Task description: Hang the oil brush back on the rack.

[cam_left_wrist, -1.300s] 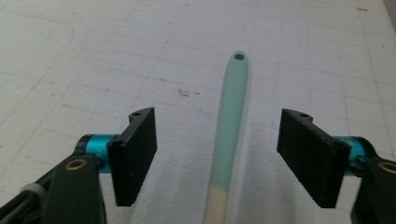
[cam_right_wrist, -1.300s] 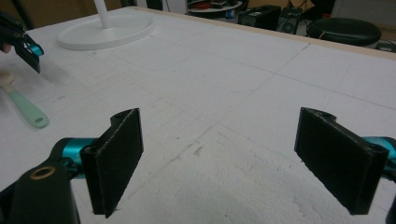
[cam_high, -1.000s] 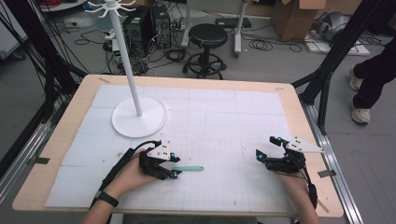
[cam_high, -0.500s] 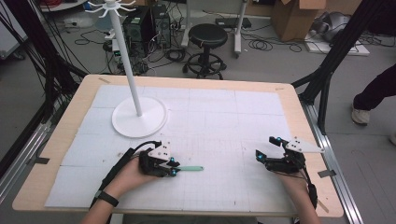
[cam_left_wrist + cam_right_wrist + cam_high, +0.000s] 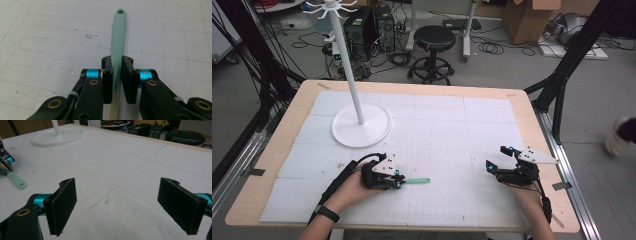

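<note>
Left gripper (image 5: 117, 75) clenched on a slim mint-green plastic handle (image 5: 118, 37)

Its jaws have just been closing; the handle lies flat on the white gridded desk (image 5: 452, 130), near its front edge. The right gripper (image 5: 125, 205) stands released, well apart.

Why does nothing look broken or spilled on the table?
Nothing stands out. The left gripper has just closed its jaws on the green handle, which lies flat and straight on the white mat. The white stand stands upright. The right gripper waits open.

Left gripper (image 5: 398, 180) clamps the mint-green handle (image 5: 417, 181) lying on the worktop (image 5: 452, 125); right gripper (image 5: 495, 161) rests well apart, jaws wide.
</note>
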A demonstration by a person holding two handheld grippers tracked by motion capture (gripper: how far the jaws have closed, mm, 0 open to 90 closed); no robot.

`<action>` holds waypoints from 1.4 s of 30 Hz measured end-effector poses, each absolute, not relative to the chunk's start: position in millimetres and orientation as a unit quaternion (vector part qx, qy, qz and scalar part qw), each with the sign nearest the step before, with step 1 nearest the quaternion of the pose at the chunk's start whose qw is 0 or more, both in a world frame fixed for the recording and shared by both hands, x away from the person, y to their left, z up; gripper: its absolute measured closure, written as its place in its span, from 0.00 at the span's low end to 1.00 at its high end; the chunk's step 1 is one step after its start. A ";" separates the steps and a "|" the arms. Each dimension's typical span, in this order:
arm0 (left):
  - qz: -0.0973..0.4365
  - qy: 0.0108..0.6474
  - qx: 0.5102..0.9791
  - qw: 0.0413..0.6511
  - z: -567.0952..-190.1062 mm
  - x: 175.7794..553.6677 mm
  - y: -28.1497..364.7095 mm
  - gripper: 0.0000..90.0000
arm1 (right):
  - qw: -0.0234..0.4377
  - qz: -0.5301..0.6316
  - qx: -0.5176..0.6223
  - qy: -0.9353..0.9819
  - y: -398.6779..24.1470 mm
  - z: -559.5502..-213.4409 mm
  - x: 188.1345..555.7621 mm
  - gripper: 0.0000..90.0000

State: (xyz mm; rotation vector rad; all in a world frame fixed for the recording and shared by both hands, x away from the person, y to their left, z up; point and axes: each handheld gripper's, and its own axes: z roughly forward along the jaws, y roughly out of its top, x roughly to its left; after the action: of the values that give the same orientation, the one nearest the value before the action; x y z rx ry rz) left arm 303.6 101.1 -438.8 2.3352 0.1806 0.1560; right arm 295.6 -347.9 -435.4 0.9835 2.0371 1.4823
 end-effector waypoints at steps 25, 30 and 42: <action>0.096 0.112 0.881 0.450 -404.2 300.8 131.7 0.90 | 0.216 0.539 0.359 0.731 -349.6 -434.3 295.8 0.17; 0.130 0.122 0.867 0.465 -384.6 298.9 146.1 0.90 | 0.218 0.540 0.358 0.730 -349.7 -434.1 296.4 0.17; 0.196 0.149 0.830 0.501 -336.0 293.9 181.5 0.90 | 0.219 0.541 0.358 0.729 -349.7 -433.8 296.5 0.17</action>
State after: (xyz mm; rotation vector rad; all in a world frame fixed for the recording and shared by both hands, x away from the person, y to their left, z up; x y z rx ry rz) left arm 293.9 181.5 -336.0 2.0059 0.3614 0.4727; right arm 296.5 -349.7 -433.8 0.9910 2.0170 1.4966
